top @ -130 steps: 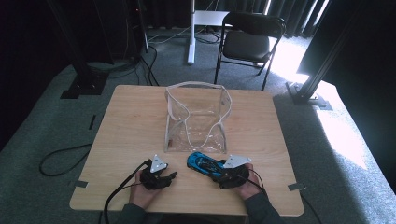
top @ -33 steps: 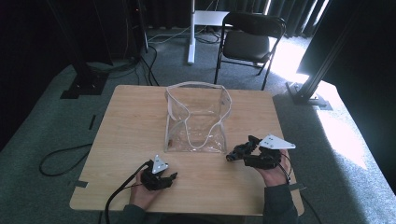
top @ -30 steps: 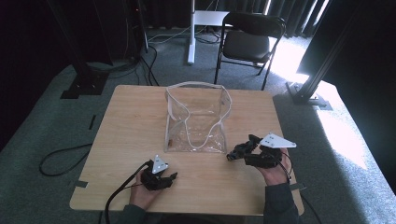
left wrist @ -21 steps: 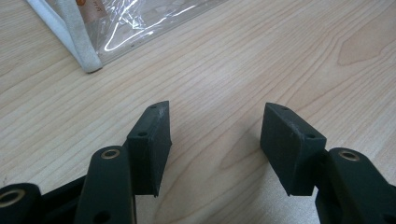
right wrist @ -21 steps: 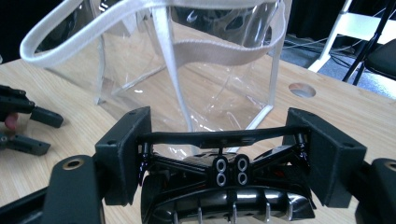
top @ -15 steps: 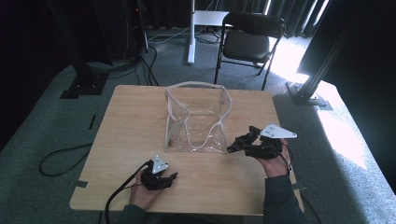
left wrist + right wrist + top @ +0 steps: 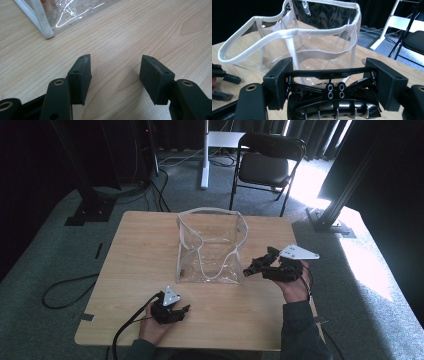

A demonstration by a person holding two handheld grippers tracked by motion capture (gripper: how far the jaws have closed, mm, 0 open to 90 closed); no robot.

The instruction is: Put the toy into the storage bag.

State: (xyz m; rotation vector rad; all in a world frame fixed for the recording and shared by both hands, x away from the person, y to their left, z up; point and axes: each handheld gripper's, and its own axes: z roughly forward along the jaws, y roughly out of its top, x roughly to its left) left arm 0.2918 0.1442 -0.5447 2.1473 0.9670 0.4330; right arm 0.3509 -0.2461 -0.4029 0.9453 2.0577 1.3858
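Note:
A clear plastic bag (image 7: 210,247) with white trim stands open-topped at the table's middle. My right gripper (image 7: 256,266) hangs just right of the bag's lower corner, shut on a toy car (image 7: 251,269). In the right gripper view the car (image 7: 332,100) shows its black underside across the pads of that gripper (image 7: 333,83), with the bag (image 7: 322,32) right behind. My left gripper (image 7: 172,312) rests near the table's front edge, open. In the left gripper view nothing lies between the jaws of that gripper (image 7: 115,75), and the bag's corner (image 7: 47,32) lies ahead.
The wooden table (image 7: 145,250) has bare room left of the bag. A black folding chair (image 7: 267,165) and a white stand (image 7: 205,155) are behind the table. A cable (image 7: 125,332) trails from the left gripper off the front edge.
Since 4.3 s ago the right gripper has taken the car off the table's front. Over the last second it rose and moved slightly towards the bag. The left gripper stayed still.

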